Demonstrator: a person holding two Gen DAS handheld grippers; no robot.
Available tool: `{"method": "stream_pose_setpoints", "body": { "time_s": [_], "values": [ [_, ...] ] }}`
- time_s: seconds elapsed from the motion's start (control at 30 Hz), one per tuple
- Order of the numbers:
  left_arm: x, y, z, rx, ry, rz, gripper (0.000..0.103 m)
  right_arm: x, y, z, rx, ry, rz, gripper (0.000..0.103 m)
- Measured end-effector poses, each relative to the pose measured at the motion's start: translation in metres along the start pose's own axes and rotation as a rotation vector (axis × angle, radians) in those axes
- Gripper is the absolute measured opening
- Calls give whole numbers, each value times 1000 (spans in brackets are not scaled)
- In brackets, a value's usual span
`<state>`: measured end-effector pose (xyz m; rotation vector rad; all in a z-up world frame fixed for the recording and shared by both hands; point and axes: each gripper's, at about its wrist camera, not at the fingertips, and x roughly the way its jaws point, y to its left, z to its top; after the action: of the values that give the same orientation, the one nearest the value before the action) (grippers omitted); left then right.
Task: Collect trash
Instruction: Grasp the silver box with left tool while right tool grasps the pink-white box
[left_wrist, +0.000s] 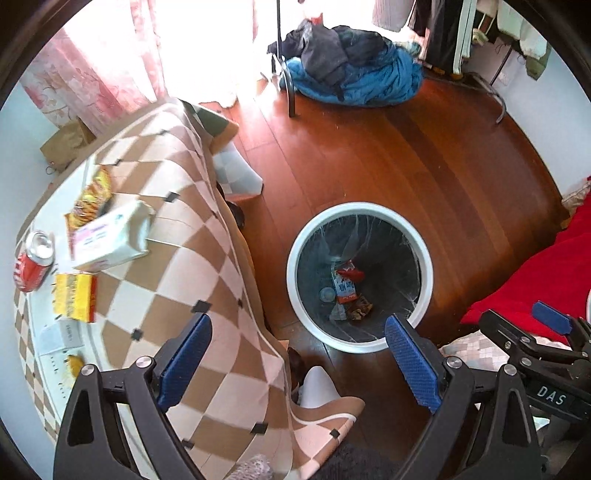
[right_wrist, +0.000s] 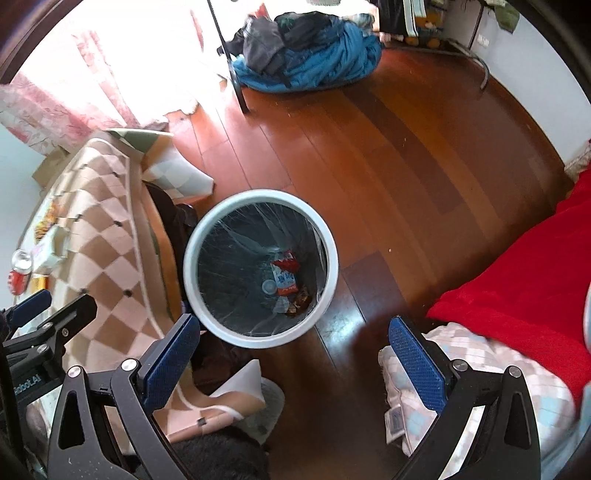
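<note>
Both claws stand wide apart and hold nothing: the left gripper (left_wrist: 299, 358) hangs over the tabletop's near edge, the right gripper (right_wrist: 295, 363) over the floor (right_wrist: 388, 177). Between them the white-rimmed bin (right_wrist: 334, 266), lined with clear film, holds a red-and-white wrapper (right_wrist: 285, 277), a round cap (right_wrist: 269, 286) and brown scraps. On the checked tablecloth (left_wrist: 192, 229) lie a red can (left_wrist: 31, 267), a white pack (left_wrist: 110, 236) and 2 yellow packets (left_wrist: 75, 297); their print is too blurred to read.
</note>
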<state>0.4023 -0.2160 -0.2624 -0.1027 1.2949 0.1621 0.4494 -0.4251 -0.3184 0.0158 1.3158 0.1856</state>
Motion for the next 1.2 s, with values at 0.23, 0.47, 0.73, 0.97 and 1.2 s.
{"method": "stream_pose_setpoints", "body": {
  "time_s": [0.23,0.47,0.73,0.97,1.2],
  "values": [
    [-78,39,-2,-83,-123,-45,96,-83,38,-2,-27,-121,91,103],
    [-122,145,-12,-272,-205,-6,96,-111,152,12,-211,-128,189,103],
    [-39,289,-75,-625,-31,67,96,-21,324,21,-604,42,101,103],
    [30,343,-109,-891,120,-63,95,63,409,29,-864,112,-60,103],
    [50,366,-115,-1059,93,-171,80,99,439,30,-966,156,-86,103]
  ]
}}
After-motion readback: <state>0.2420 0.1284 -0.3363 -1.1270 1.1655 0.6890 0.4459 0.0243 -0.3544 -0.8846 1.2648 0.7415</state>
